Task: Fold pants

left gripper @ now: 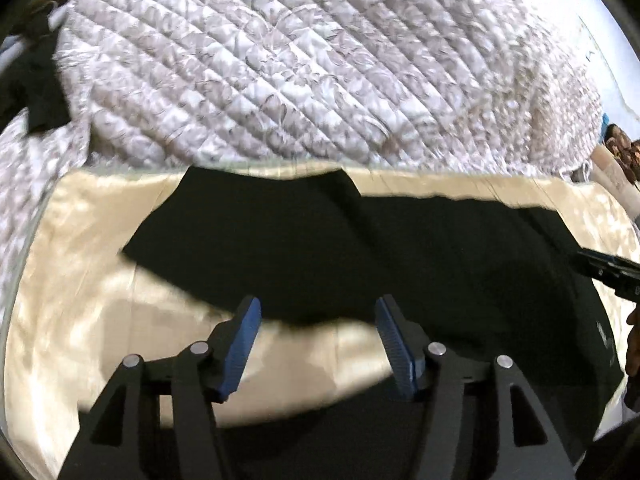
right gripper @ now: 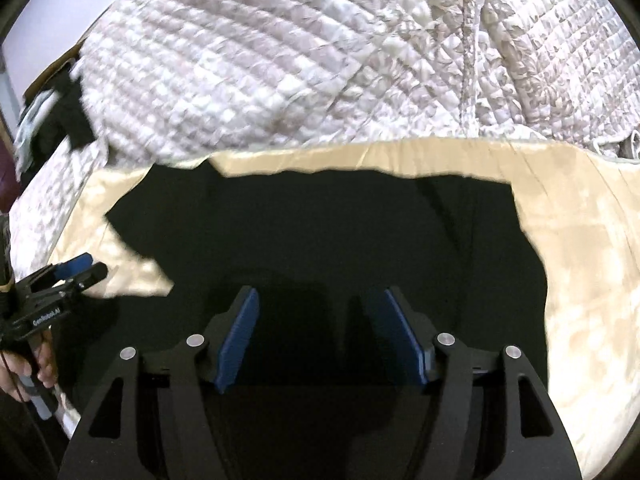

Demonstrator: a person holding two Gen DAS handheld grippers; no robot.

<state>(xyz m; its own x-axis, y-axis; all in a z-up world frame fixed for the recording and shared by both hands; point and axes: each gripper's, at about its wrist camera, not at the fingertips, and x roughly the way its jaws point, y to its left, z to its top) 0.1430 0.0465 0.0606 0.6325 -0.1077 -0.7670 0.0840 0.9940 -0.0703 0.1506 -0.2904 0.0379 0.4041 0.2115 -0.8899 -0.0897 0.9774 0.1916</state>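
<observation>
The black pants [left gripper: 340, 248] were spread flat on a cream satin sheet [left gripper: 80, 320], with a quilted floral blanket [left gripper: 280, 80] bunched beyond them toward 12 o'clock. Their long axis was judged to run from 9 to 3 o'clock across both wrist views — crosswise to the fingers of both tools. The left gripper [left gripper: 318, 340] was seen with its jaws wide apart and nothing between them, poised at the garment's near edge, the dark cloth lying from 12 through 3 o'clock of it and bare sheet from 9 o'clock. The right gripper [right gripper: 316, 336] was likewise held wide and empty, but directly over the cloth, with fabric under and around its blue pads [right gripper: 236, 340]. The right tool was therefore judged the nearer to the bulk of the pants, the left nearer to the end at 9 o'clock. No contact with the fabric could be confirmed for either — the dark cloth hid the gap.
</observation>
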